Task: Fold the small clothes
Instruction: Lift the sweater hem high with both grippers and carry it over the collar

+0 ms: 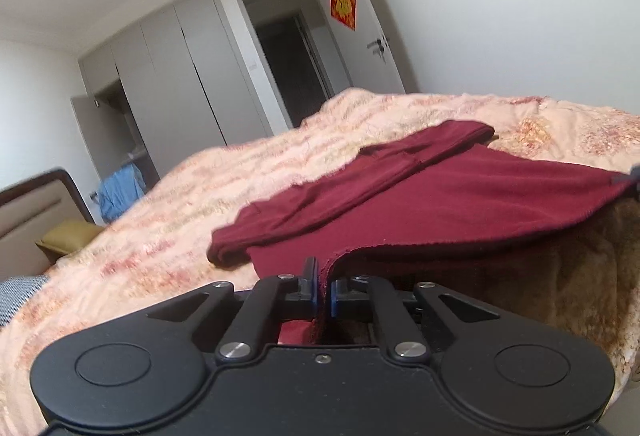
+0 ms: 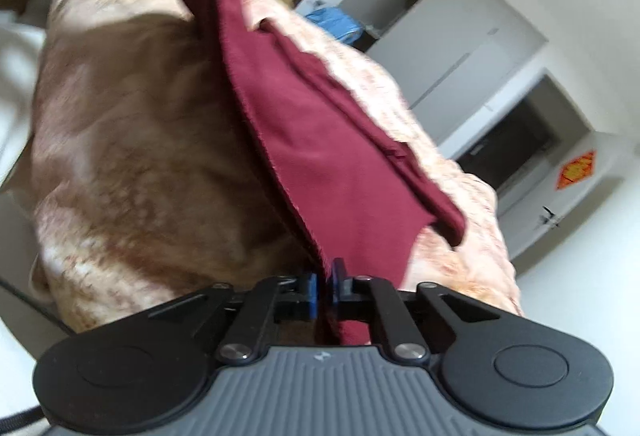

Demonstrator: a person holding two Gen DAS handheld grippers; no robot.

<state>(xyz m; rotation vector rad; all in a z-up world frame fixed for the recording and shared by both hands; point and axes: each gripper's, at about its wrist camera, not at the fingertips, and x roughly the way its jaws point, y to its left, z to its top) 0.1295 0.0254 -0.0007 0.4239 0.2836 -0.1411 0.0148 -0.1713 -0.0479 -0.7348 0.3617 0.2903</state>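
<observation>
a big bed fills both views, covered with a peach blanket (image 1: pixel 280 172) that has a faded flower pattern. behind it stands a grey wardrobe (image 1: pixel 180 76), one door open, and beside it a dark doorway (image 1: pixel 288 68). a red and gold paper (image 1: pixel 343 5) hangs on the white door at the right. some blue cloth (image 1: pixel 120 188) lies near the wardrobe, and a yellow pillow (image 1: pixel 68 236) is at the headboard.

on the blanket lies the dark red garment (image 1: pixel 440 196), partly folded, with its near edge lifted off the bed. the left gripper (image 1: pixel 323 292) has its jaws pressed together on one corner of this edge. the right gripper (image 2: pixel 323 288) pinches the other corner in the same way, jaws closed on the cloth. the edge runs stretched between the two grippers.
</observation>
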